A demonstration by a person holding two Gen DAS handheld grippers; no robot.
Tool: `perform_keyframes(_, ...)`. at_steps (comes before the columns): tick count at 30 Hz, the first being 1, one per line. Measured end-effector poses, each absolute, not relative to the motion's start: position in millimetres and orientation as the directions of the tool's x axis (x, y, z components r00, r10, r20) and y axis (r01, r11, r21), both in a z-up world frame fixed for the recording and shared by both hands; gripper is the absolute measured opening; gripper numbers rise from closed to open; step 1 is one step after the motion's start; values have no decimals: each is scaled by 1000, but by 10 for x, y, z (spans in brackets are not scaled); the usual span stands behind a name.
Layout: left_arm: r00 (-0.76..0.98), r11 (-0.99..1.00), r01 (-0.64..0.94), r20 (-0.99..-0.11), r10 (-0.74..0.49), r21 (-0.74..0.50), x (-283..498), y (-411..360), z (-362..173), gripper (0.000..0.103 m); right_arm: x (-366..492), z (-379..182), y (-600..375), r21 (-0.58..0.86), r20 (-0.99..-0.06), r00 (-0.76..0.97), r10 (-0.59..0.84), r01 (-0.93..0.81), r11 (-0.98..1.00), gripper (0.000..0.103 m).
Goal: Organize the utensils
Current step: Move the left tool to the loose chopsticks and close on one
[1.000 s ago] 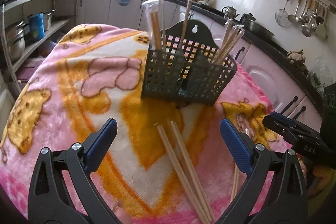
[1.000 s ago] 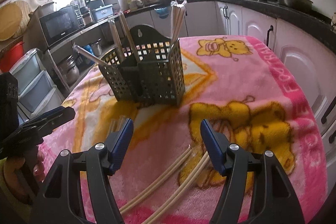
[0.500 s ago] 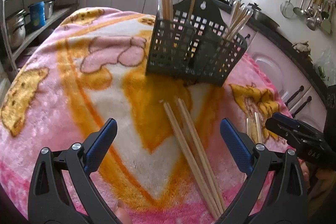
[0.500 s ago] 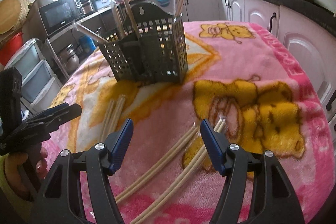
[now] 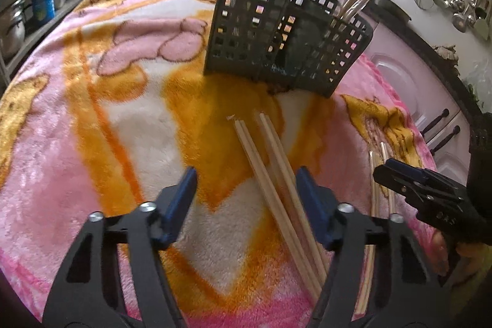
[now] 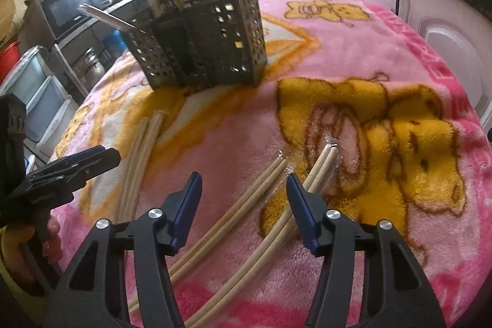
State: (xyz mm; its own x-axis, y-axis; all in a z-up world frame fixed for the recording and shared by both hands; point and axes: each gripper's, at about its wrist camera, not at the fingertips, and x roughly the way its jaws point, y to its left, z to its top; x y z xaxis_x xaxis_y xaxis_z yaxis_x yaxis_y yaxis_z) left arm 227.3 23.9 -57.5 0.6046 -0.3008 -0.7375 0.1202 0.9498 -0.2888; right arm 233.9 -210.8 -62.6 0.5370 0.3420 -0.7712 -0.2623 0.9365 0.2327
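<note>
A dark slotted utensil basket stands on the pink blanket, with wrapped chopsticks upright in it; it also shows in the right wrist view. My left gripper is open, low over two pairs of chopsticks that lie between its fingers, nearer the right one. My right gripper is open over a wrapped pair; another wrapped pair lies by its right finger. Each gripper shows at the side of the other view.
The blanket covers a table ringed by kitchen cabinets. A further chopstick pair lies right of my left gripper. A microwave and shelves with pots stand beyond the table's edge.
Both grippers have dropped lower and moved forward toward the chopsticks on the blanket. Both now stand narrower than before. The basket has not moved.
</note>
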Motion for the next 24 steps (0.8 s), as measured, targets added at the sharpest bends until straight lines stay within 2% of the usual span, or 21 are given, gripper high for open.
perform_keyframes(5,576,941,117,-750,-325,-319,2381,258,-647,39,2451,-679,-2090,237,-791,513,334,-246,940,51)
perform_keyframes(17,540,934,91,-771,-337,-345,2702,258,-688,32,2663,-730,-2022,269,-800,486,351,-231,935,49)
perform_keyframes(24,532,935,71,-779,-331,-349,2871,302,-708,18,2749,-738,-1925,253,-805,482,345,-248,935,48)
